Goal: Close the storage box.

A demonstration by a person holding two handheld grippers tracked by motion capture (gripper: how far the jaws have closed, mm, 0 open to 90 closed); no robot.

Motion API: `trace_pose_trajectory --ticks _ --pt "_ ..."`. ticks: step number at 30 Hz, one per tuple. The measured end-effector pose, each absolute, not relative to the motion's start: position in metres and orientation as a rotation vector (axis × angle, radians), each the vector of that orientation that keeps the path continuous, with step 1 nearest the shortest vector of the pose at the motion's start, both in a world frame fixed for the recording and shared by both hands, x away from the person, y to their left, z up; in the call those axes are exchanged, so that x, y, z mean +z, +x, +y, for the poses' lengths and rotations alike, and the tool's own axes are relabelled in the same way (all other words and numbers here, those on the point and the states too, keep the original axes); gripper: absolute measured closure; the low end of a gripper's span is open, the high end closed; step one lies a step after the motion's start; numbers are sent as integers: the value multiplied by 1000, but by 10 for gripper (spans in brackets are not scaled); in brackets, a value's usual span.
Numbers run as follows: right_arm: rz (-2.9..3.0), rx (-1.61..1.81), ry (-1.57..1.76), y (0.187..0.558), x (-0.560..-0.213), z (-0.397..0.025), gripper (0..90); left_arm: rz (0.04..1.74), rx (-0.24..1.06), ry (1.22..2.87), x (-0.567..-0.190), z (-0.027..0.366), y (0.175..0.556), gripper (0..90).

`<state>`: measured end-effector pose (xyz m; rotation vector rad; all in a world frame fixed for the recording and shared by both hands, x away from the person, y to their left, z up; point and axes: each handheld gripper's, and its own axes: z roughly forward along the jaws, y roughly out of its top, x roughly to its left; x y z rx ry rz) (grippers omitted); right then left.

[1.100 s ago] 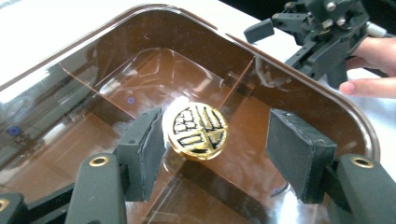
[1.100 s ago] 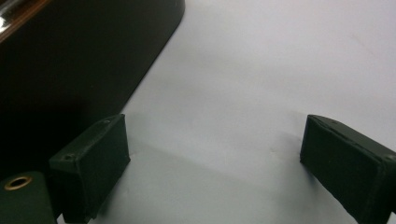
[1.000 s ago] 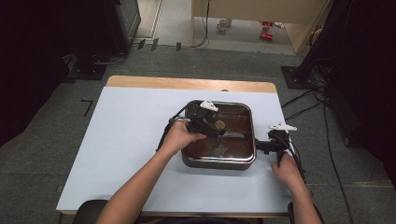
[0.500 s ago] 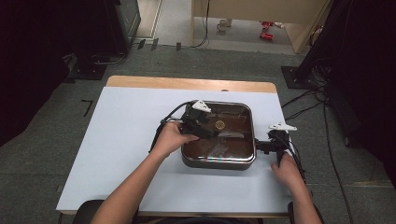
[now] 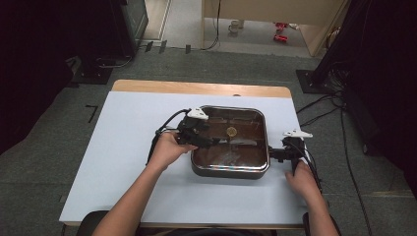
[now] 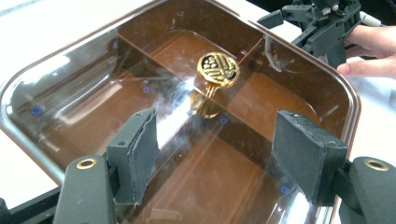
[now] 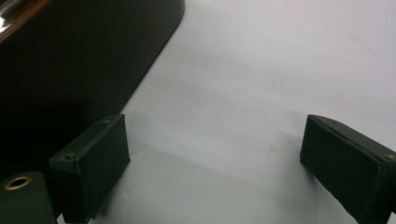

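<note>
Tongs (image 6: 215,158) agape over one lidded pan (image 5: 230,169), one gold knob (image 6: 218,69), seemingly.

At the centre of the high view sits a brown, glossy see-through lid (image 5: 230,142) over a dark pan with a silvery rim. Its round knob (image 6: 218,69) is gold with a raised pattern of stripes. The table (image 5: 128,147) is pale blue-white, with a tan wooden strip along its upper edge. The left gripper (image 6: 219,161) is black with dark grey pads and brass-coloured rivets.
</note>
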<state>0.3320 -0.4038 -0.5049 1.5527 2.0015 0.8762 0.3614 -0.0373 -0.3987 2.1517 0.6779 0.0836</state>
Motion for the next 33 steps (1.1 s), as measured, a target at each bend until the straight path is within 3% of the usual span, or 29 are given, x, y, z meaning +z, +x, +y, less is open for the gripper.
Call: trace_pose_trajectory --ticks 33 --pt "2003 875 1552 332 -505 -404 74 814 228 2084 -425 41 327 286"
